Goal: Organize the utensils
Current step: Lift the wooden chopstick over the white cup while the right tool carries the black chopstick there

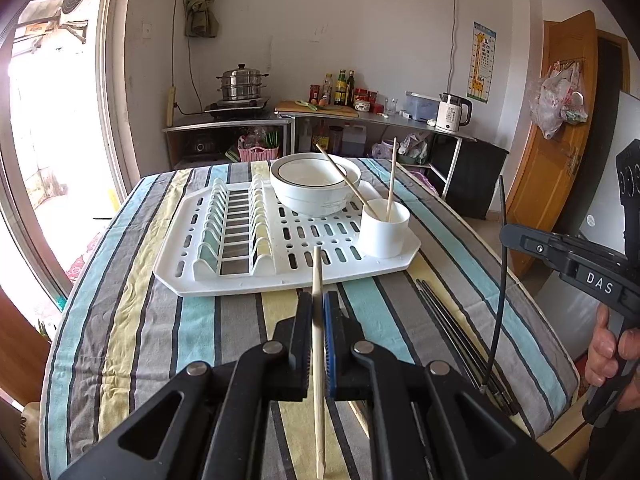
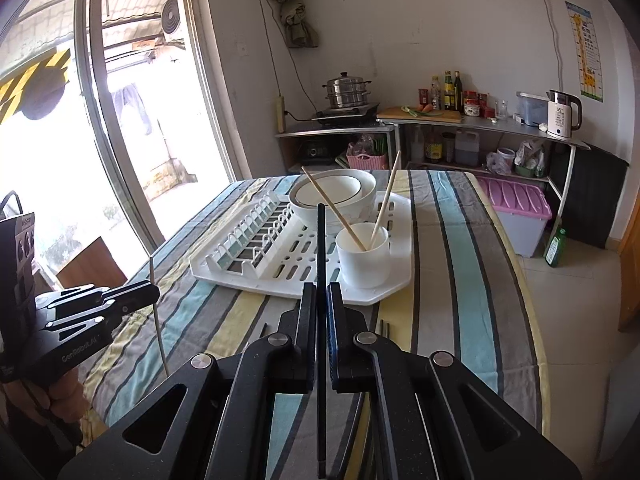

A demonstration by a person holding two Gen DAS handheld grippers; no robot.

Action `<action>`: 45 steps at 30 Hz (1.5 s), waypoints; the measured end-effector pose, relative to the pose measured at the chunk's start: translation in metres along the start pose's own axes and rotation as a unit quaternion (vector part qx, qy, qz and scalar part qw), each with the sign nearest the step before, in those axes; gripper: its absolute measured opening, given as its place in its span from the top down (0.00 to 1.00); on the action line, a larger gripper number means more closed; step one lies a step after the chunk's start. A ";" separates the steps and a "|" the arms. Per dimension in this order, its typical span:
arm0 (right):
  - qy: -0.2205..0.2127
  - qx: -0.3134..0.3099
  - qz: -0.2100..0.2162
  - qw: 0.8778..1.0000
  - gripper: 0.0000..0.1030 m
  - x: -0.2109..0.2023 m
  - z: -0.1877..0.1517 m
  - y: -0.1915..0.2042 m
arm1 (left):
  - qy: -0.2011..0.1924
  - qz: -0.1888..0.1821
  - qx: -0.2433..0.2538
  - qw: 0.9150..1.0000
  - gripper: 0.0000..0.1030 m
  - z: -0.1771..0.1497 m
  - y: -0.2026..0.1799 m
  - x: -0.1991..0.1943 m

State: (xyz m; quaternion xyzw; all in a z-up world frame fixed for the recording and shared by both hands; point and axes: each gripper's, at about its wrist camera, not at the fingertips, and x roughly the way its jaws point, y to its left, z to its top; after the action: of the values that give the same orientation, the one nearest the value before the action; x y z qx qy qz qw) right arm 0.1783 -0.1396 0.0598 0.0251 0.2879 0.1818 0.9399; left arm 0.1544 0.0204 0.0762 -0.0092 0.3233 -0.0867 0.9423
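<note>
Both claws are clenched on chopsticks: the left claw (image 1: 318, 304) pinches a pale wooden chopstick (image 1: 319, 360) standing nearly upright at lower centre of its view, and the right claw (image 2: 321, 300) grips a black chopstick (image 2: 321, 248) the same way.

Filling the middle of each frame, the table (image 1: 160, 320) wears a striped cloth. On it, just above centre, sits the white drying rack (image 1: 240, 280), carrying a white bowl (image 1: 312, 196) toward its far side and a white cup (image 1: 384, 234) at its right corner. Two wooden chopsticks (image 1: 390, 178) already lean in the cup. More black chopsticks (image 1: 452, 320) lie on the cloth at lower right of the left view.

By the look of them, these sticks are light, stiff and smooth, so they may pivot or slip in a pinch. Taking hold near mid-length, as now, should keep each steady while its tip is steered into the cup, which seems light enough to tip.
</note>
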 end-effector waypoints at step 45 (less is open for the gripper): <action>-0.099 0.010 -0.011 0.995 0.96 -0.006 0.097 -0.031 | -0.056 -0.064 0.006 0.996 0.94 0.133 -0.041 0.030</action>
State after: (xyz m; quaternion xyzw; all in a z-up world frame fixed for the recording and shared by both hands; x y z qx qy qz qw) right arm 0.2368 -0.1651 0.1395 0.0487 0.1957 0.1650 0.9654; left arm 0.2519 -0.0305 0.1662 -0.0288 0.2679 -0.1487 0.9515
